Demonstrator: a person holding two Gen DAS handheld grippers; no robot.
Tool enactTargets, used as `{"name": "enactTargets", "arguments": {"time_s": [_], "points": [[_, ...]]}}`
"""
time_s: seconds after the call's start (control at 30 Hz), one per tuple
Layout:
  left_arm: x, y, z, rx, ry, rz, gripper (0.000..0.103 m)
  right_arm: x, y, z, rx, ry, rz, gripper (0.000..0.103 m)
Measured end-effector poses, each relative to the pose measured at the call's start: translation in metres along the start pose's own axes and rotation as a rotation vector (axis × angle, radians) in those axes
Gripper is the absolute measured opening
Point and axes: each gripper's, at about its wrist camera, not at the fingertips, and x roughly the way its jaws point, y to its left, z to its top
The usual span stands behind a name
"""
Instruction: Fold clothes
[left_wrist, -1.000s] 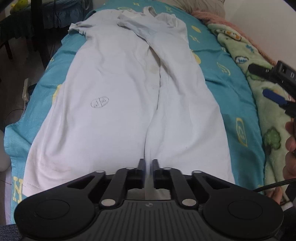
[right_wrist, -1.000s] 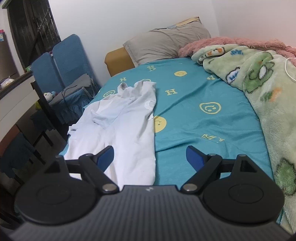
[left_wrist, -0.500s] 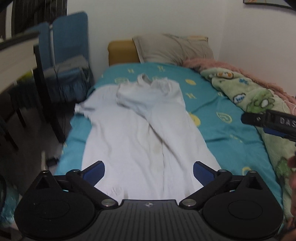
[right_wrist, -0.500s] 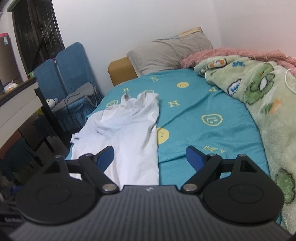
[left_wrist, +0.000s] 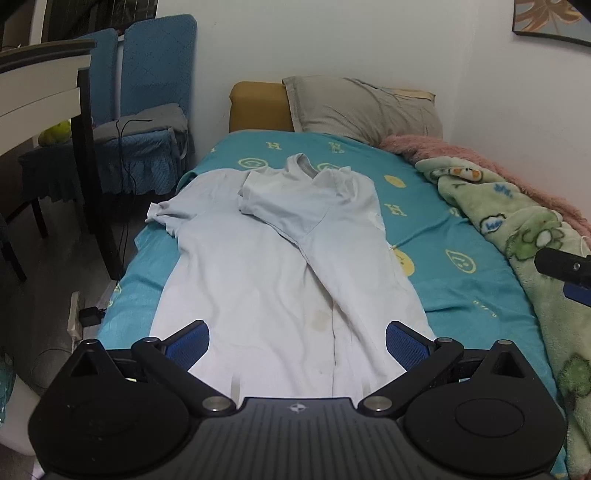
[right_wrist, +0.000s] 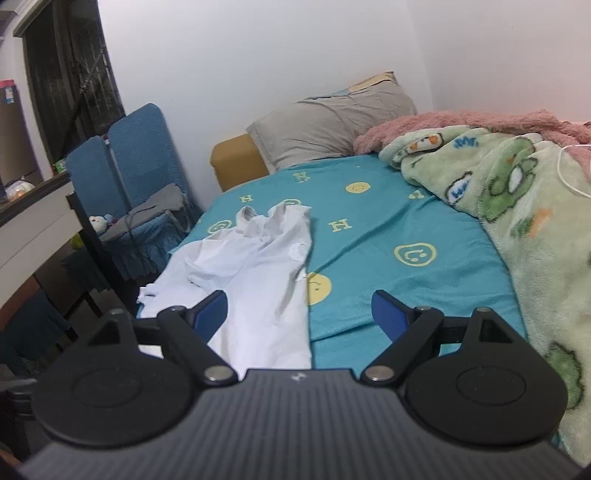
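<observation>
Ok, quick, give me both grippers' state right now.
Left gripper: open, holding nothing, having just opened above the white shirt.
Right gripper: open, holding nothing.

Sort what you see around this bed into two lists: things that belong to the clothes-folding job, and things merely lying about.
Belongs to the job:
- white shirt, one side already folded over
- left gripper, open, nothing between its pads
- right gripper, open
- teal bedsheet, the folding surface

Just lying about:
- grey pillow
- green blanket
- pink blanket
- blue chairs
</observation>
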Motion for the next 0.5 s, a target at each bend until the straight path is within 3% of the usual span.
{"name": "enactTargets", "arguments": {"time_s": [0.3, 0.5], "points": [[-0.023, 0.024, 0.012, -0.101, -0.044, -0.035, 0.103, 0.025, 0.009, 0.006, -0.003, 0.052, 0.107, 0.086], [-0.029, 0.060, 0.016, -0.123, -0.059, -0.013, 0.103, 0.096, 0.066, 0.016, -0.205, 0.186, 0.152, 0.086]]}}
